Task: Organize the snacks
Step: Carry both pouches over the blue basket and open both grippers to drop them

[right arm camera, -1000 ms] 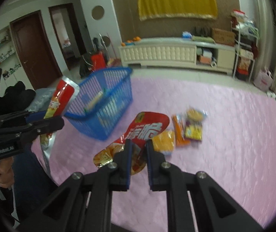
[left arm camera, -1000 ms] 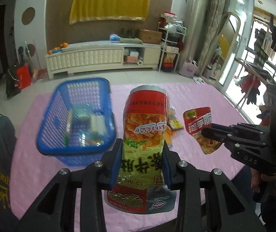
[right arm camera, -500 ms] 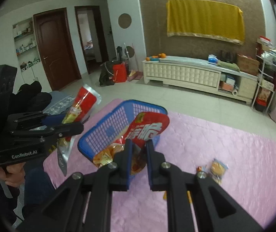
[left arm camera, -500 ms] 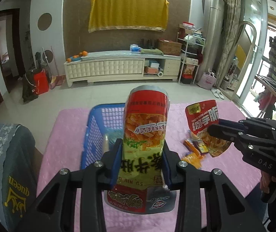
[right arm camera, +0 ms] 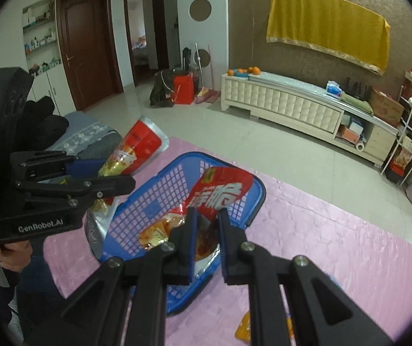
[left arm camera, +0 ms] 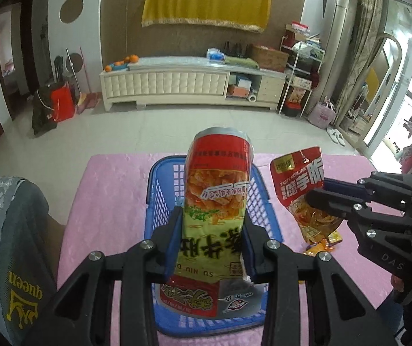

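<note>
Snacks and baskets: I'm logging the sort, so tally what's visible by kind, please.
Held snack bags: 2, tall bag in left gripper, red bag in right gripper
Loose small packets on the cloth: count unclear
Blue basket: 1
Total countable: 3

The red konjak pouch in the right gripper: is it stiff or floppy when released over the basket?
Probably floppy: the konjak pouch creases and bends where the right gripper pinches it. Its glossy film looks slippery. It seems light, so it may flutter and land askew in the blue basket.

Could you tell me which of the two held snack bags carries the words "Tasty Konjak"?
The smaller red konjac bag in the right gripper; the left gripper holds the taller red-and-green bag.
</note>
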`<action>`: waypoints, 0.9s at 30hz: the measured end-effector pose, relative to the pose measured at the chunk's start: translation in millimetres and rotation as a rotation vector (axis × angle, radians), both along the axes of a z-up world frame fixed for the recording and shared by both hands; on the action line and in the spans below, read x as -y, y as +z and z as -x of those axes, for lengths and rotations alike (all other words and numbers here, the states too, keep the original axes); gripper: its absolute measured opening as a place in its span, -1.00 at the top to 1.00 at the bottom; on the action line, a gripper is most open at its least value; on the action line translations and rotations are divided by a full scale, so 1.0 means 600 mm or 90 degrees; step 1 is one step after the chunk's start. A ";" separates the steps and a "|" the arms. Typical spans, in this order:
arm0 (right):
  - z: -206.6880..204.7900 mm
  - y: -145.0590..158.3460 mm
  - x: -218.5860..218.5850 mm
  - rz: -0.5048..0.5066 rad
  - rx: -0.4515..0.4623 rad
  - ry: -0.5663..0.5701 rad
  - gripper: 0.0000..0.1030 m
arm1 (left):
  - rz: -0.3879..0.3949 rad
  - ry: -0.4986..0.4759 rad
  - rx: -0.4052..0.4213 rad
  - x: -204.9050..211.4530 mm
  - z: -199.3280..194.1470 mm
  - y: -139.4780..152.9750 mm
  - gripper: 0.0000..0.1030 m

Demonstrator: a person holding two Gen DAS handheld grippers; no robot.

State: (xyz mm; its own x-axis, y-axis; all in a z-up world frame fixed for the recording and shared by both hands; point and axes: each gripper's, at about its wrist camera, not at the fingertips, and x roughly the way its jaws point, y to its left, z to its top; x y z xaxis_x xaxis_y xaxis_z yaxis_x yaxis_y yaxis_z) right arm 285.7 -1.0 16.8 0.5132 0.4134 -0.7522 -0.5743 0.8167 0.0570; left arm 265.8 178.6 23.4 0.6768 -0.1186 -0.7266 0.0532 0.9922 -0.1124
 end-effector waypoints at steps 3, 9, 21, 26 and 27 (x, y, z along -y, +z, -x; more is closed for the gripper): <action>-0.023 -0.017 -0.015 0.020 -0.014 0.000 0.67 | 0.000 0.005 -0.021 -0.005 -0.027 -0.019 0.33; -0.057 -0.060 -0.037 0.078 -0.044 0.007 0.67 | 0.002 -0.001 -0.058 0.003 -0.074 -0.051 0.33; -0.091 -0.095 -0.065 0.165 -0.060 0.010 0.65 | -0.004 -0.018 -0.092 0.010 -0.123 -0.088 0.24; -0.095 -0.109 -0.077 0.236 -0.029 0.006 0.23 | -0.004 -0.007 -0.085 0.002 -0.129 -0.098 -0.09; -0.096 -0.111 -0.075 0.239 -0.029 0.001 -0.15 | -0.008 -0.003 -0.089 0.001 -0.127 -0.100 -0.10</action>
State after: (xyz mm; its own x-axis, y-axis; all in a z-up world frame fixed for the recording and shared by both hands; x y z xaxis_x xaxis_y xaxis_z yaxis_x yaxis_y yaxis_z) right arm 343.5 43.7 -50.1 0.4753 0.1054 -0.8735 -0.5797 0.7844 -0.2208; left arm 342.2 177.8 -36.6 0.5689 -0.1123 -0.8147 0.0424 0.9933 -0.1073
